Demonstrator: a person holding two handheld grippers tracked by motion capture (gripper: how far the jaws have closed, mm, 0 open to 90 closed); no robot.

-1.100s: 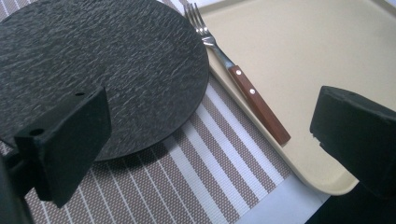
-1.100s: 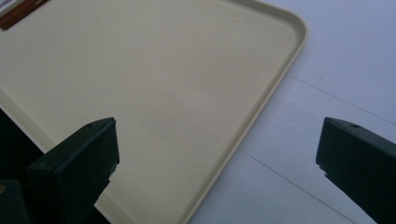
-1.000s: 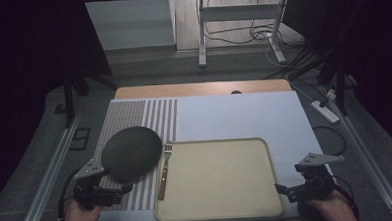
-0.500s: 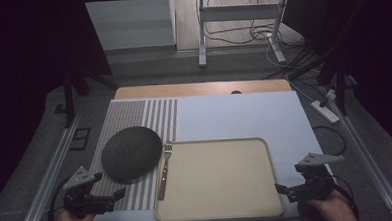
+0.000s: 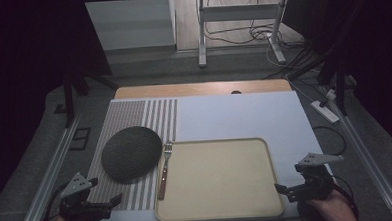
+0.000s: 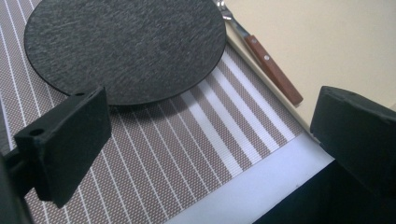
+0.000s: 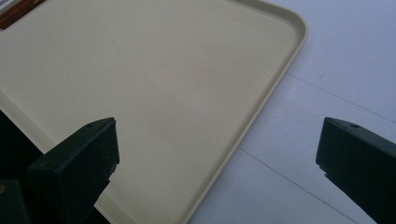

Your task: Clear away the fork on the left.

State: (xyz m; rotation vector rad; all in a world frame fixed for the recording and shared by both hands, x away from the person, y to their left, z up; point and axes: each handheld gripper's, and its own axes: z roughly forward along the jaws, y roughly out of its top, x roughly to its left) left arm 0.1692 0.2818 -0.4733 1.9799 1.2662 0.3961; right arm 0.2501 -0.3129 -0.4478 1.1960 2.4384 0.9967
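A round dark slate plate lies on a striped placemat at the left. A fork with a wooden handle rests between the plate and a beige tray, along the tray's left rim. My left gripper is open at the table's front left corner, short of the plate. My right gripper is open at the front right, over the tray's near right rim. Both hold nothing.
A white table surface stretches behind and to the right of the tray. A wooden strip runs along the far edge. Metal rails flank the table. A power strip and cables lie on the floor at the right.
My left gripper has drawn back from the plate toward the front left corner of the table. The right gripper has stayed in place.
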